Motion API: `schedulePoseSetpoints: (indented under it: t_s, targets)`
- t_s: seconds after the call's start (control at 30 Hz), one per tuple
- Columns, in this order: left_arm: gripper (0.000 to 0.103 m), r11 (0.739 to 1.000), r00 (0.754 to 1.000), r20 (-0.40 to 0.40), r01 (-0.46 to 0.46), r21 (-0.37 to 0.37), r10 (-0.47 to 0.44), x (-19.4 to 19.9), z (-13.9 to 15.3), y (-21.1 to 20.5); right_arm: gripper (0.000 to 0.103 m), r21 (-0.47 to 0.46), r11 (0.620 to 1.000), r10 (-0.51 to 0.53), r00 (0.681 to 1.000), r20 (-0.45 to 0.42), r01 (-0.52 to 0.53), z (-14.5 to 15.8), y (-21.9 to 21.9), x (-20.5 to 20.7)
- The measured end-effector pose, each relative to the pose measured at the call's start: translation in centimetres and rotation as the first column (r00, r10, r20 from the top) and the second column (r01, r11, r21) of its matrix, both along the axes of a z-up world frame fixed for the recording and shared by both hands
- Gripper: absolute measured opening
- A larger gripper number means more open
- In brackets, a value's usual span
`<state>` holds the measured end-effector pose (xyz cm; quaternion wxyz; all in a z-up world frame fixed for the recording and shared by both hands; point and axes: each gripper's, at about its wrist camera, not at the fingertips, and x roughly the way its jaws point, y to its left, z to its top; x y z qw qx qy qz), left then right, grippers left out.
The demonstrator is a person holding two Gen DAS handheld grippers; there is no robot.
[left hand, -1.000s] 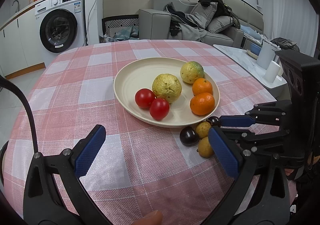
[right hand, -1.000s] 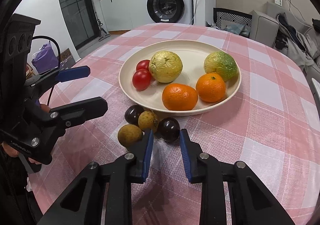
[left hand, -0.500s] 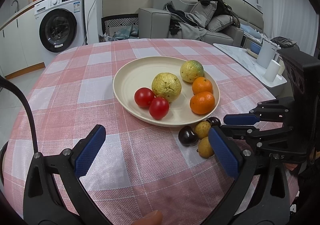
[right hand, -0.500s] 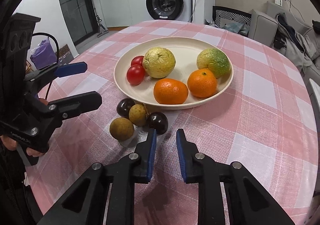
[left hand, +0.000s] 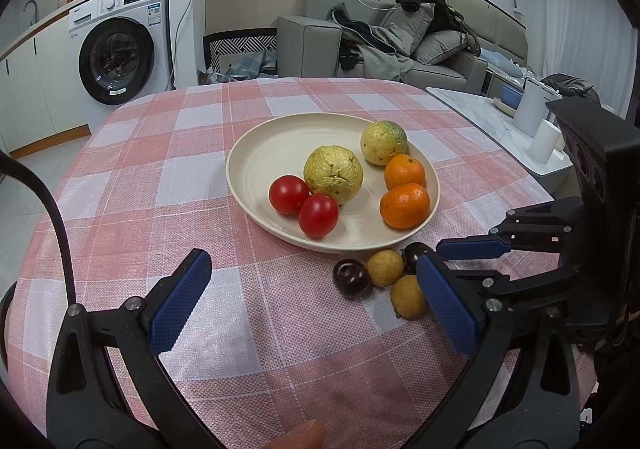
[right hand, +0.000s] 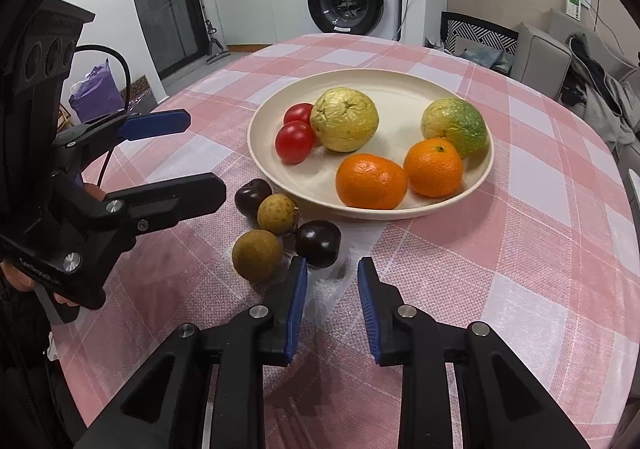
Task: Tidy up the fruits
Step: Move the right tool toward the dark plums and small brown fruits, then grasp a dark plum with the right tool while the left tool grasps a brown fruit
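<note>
A cream plate point(left hand: 256, 153) point(right hand: 400, 89) on the pink checked tablecloth holds two tomatoes point(left hand: 318, 215), two yellow-green guavas point(left hand: 333, 174) and two oranges point(left hand: 404, 205). In front of the plate lie two dark plums point(left hand: 351, 278) point(right hand: 318, 243) and two brown longans point(left hand: 408, 296) point(right hand: 257, 255). My left gripper point(left hand: 310, 303) is open wide and empty, low over the cloth near this cluster. My right gripper point(right hand: 332, 301) is open with a narrow gap and empty, just short of the near plum; it also shows in the left wrist view point(left hand: 472, 249).
The round table's edge point(left hand: 100, 121) drops off all round. A washing machine point(left hand: 120, 49) and a grey sofa point(left hand: 400, 41) stand beyond it. A white side table point(left hand: 500, 121) with containers stands at the right.
My right gripper has drawn back a little from the small fruits, its jaws slightly wider. The left gripper has hardly moved. No fruit has moved.
</note>
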<state>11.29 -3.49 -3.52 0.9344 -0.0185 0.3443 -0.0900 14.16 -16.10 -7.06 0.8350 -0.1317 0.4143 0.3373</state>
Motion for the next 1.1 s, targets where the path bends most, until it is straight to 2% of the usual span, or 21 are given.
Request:
schedulePoseSetpoints:
  t_s: [0.17,0.47,0.93,1.1]
  targets:
    - [0.102,1.000,1.000,0.003,-0.001,-0.001,0.001,0.0,0.0,0.0,0.037,-0.010,1.000,0.017,1.000,0.001,-0.017,0.0,0.9,0.3]
    - [0.102,1.000,1.000,0.000,-0.007,-0.008,0.007,-0.1,0.1,0.3,0.037,0.027,1.000,0.010,1.000,-0.010,-0.010,0.3,1.2,0.5]
    - [0.102,1.000,1.000,-0.006,-0.010,-0.009,0.010,-0.1,0.1,0.4,0.036,0.006,1.000,-0.003,1.000,0.011,0.002,-0.1,3.0,0.6]
    - [0.102,1.000,1.000,-0.011,-0.010,-0.009,0.010,-0.1,0.1,0.4,0.034,-0.005,1.000,0.008,1.000,0.024,-0.008,-0.1,2.9,0.0]
